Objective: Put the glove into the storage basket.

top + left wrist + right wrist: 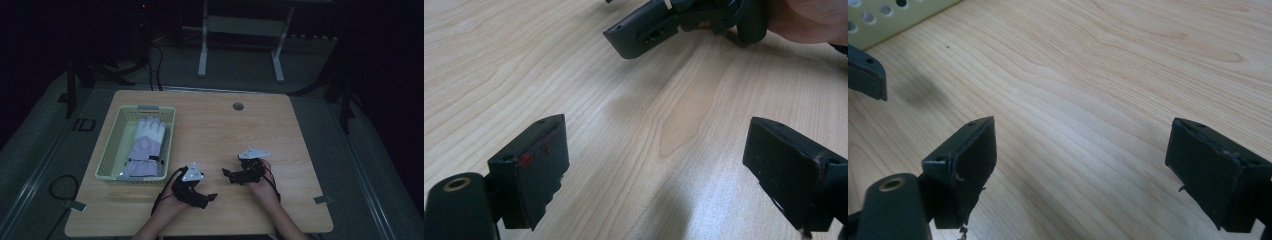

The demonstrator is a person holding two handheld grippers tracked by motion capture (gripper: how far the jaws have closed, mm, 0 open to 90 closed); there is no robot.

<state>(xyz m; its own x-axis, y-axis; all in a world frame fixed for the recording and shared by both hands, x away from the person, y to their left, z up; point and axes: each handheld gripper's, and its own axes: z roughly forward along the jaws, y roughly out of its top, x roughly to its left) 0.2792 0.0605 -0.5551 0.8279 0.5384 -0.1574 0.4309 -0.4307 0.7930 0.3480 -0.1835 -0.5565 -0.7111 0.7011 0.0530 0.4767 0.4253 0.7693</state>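
Resting low over the table [210,125], both grippers [206,197] [229,173] are held wide open and empty; the glove [145,145] in the basket [107,150] seems next to be reached.

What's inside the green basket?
A glove lies in the basket, white fingers pointing to the far end, lilac cuff near the person. It covers much of the floor, so anything under it is hidden.
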